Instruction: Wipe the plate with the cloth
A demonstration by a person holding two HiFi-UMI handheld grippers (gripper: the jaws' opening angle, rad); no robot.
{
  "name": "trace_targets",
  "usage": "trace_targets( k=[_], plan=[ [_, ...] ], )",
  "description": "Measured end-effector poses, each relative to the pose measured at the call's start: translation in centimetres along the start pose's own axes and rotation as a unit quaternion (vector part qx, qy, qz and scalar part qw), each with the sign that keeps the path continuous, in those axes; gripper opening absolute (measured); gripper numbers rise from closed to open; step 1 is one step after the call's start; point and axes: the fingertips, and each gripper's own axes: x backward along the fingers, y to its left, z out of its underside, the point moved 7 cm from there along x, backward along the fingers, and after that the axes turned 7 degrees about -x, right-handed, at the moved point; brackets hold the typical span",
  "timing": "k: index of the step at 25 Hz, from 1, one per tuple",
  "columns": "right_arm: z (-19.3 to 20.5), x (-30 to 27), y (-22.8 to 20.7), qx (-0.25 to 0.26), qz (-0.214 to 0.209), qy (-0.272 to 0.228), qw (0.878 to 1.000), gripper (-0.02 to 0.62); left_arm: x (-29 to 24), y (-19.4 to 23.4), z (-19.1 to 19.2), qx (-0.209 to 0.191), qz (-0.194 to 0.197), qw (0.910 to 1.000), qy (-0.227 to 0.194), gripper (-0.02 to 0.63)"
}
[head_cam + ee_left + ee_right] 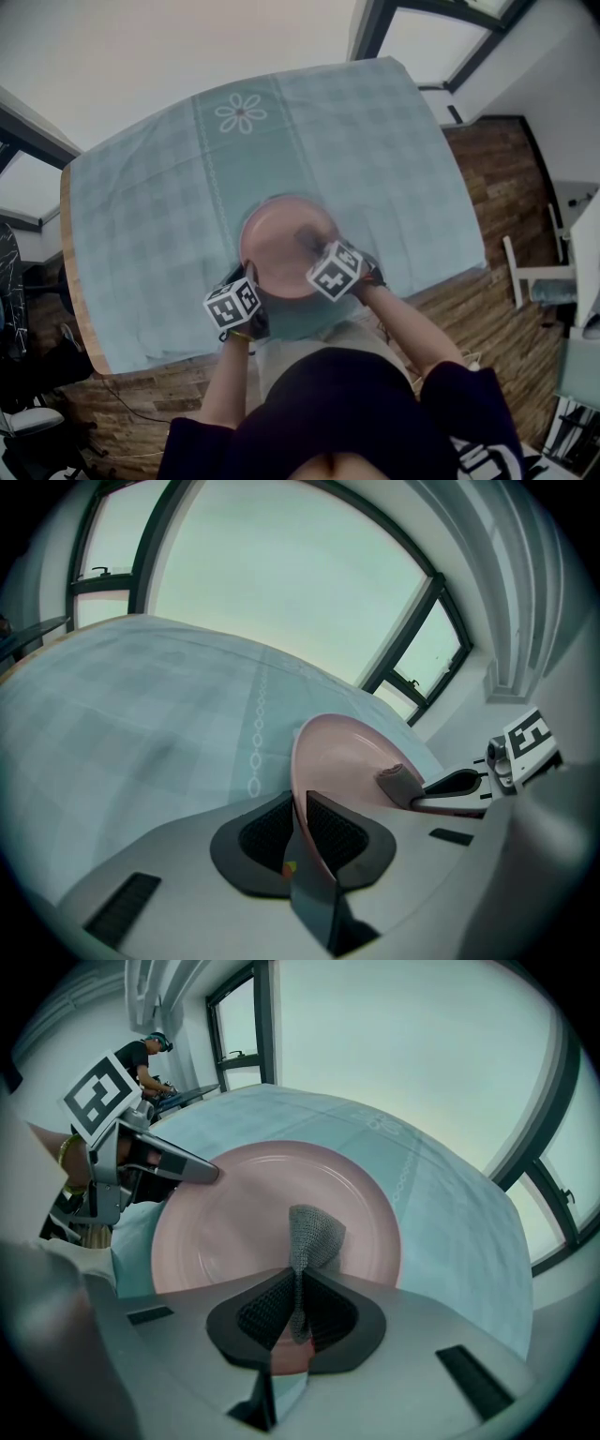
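1. Table [71,281]: I see its wooden edge at the far left of the head view. A pale teal checked tablecloth [150,206] covers the top, with a flower motif [241,113] printed toward the far side.
2. Left claw [298,810]: clamped on the plate's rim. In the left gripper view the rim runs straight down between the two jaws, which press it from both sides. From the head view the grip is at the plate's near-left edge.
3. Plate [277,234]: pink and round, with a shallow raised rim. It is over the tablecloth at the middle of the table's near side, just in front of the person's body. I cannot tell whether the gripped edge is lifted off the tablecloth.
4. Cloth [316,1230]: small, grey, with a mesh-like weave. It is folded, and its free end stands out past the jaws over the plate's face, right of centre. In the left gripper view the end appears to touch the plate.
5. Right claw [298,1286]: jaws pinched together on the cloth, with the fold caught between them. The claw is over the plate's near-right part, close beside the left claw but not touching it.
6. Floor [487,169]: wood boards are visible past the table's right edge.
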Motion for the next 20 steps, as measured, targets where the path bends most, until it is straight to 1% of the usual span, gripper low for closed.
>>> trace_targets(
  k=[3,6,13,20],
  plan=[
    [0.0,0.0,0.9,0.005,-0.013,0.002,1.0,0.032,0.0,-0.1,0.0,0.0,0.004,1.0,-0.001,0.054],
    [0.0,-0.1,1.8,0.011,-0.023,0.005,1.0,0.032,0.0,0.0,0.2,0.003,0.0,1.0,0.002,0.054],
    [0.0,-0.2,3.4,0.027,-0.04,0.01,0.999,0.032,0.0,-0.2,0.0,0.003,0.005,1.0,-0.004,0.054],
    [-0.3,-0.2,4.9,0.042,-0.057,0.006,0.997,0.032,-0.1,-0.2,0.0,0.002,0.0,1.0,-0.001,0.054]
  ],
)
